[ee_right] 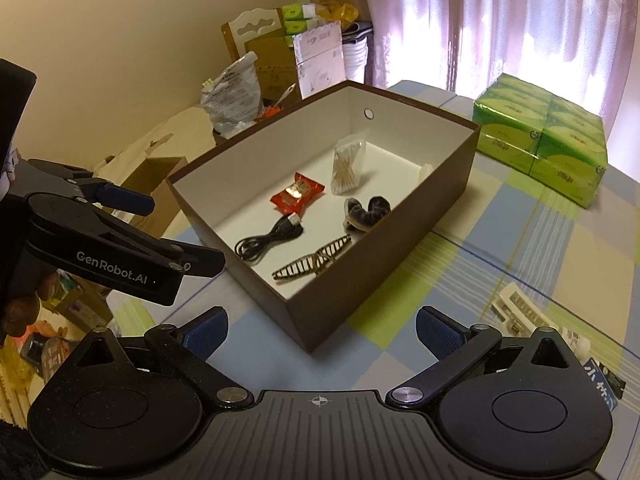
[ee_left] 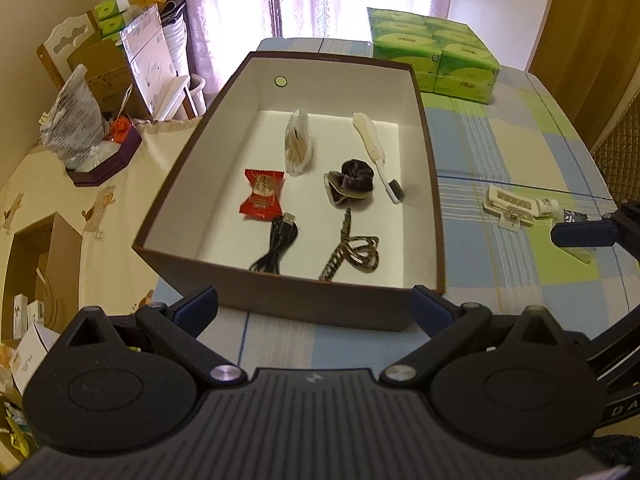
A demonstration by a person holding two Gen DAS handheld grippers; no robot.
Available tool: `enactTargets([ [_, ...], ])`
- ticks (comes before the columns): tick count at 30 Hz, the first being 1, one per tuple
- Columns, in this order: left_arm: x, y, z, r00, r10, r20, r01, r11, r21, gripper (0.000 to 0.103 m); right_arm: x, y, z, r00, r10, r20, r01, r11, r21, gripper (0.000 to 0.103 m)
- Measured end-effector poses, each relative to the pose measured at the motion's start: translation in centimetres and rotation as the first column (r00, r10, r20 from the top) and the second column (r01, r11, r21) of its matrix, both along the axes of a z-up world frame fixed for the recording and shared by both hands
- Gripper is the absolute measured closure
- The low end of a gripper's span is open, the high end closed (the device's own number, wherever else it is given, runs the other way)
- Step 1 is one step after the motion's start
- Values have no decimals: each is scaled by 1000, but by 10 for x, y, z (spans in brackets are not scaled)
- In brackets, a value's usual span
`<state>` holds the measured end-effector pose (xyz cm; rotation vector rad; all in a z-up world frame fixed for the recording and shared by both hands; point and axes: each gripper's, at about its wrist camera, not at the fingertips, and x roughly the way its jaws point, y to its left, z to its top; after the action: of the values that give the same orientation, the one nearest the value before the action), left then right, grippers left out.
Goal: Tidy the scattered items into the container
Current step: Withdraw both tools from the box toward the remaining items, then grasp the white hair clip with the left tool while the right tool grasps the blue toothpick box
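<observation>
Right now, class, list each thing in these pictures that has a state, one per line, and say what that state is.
box: open, no lid on
red snack packet: sealed, lying in box
cotton swab bag: lying in box
USB cable: coiled, in box
toothbrush: lying flat in box
hair claw: in box
white card pack: outside box, on table
left gripper: open, empty
right gripper: open, empty

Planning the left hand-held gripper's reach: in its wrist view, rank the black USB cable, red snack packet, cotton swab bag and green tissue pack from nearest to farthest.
From the left hand-held gripper:
1. Black USB cable, near end of the box.
2. Red snack packet, left middle.
3. Cotton swab bag, toward the far wall.
4. Green tissue pack, beyond the box, right.
</observation>
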<state>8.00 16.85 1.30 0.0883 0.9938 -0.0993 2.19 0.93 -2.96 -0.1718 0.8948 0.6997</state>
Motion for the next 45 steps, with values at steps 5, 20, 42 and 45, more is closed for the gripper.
enactTargets([
  [5, -7, -14, -5, 1000, -3, -14, 3, 1000, -10, 3, -3, -16, -2, 1000, -7, 2, 7, 1000, -5, 0],
  [20, -11, -92, -26, 982, -172, -73, 167, 984, -65, 3, -12, -100, -7, 982, -187, -23, 186, 982, -29, 0],
  [42, 14, -188, -41, 931, -360, -61, 355, 932, -76, 3, -15, -202, -15, 906, -422, -38, 421, 907, -25, 0],
  [45, 23, -194, -46, 930, -362, -57, 358, 931, -71, 3, -8, -210, -23, 908, -417, -27, 417, 909, -27, 0],
])
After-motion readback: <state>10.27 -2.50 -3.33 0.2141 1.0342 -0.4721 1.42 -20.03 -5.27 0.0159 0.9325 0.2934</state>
